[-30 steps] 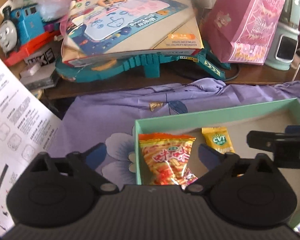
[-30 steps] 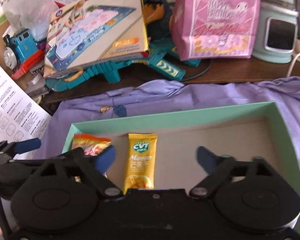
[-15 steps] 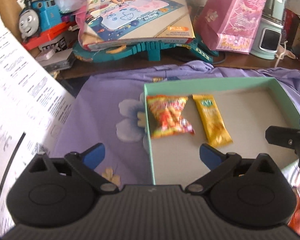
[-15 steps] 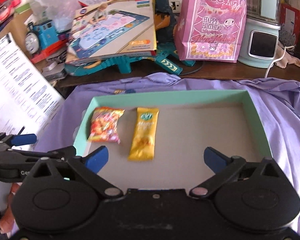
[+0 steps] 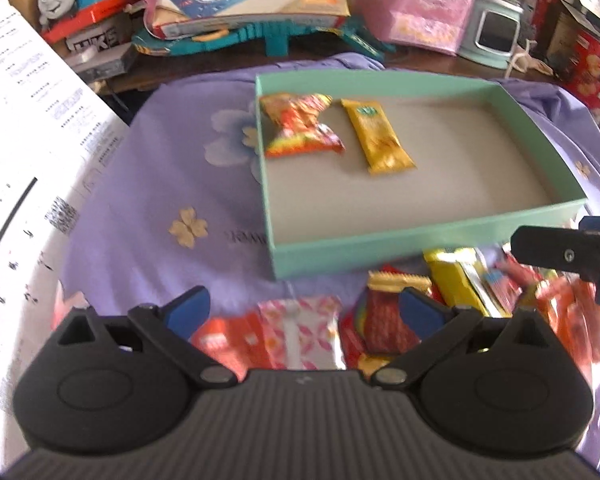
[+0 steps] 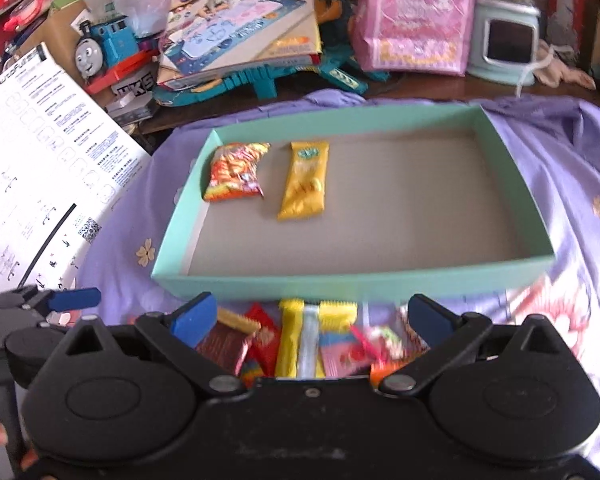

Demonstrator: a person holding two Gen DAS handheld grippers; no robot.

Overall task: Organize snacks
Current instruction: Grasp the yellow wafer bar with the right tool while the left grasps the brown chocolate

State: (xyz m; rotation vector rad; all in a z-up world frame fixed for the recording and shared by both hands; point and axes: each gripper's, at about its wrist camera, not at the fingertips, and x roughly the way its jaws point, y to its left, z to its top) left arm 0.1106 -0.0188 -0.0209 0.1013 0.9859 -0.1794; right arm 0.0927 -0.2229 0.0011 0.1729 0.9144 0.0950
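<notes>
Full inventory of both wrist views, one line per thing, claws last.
tray: 1, mint green, on the purple cloth
orange packet: 1, orange-red, in tray, far-left corner
mango bar: 1, yellow, in tray, right of the orange packet, apart from it
loose snacks: pile, count unclear, mixed red, yellow, pink, on cloth in front of tray
cloth: 1, purple floral, under tray
instruction sheet: 1, white, left of tray
toy train: 1, blue, back left
gift bag: 1, pink, back right
left claw: open, over the snack pile
right claw: open, over the snack pile
</notes>
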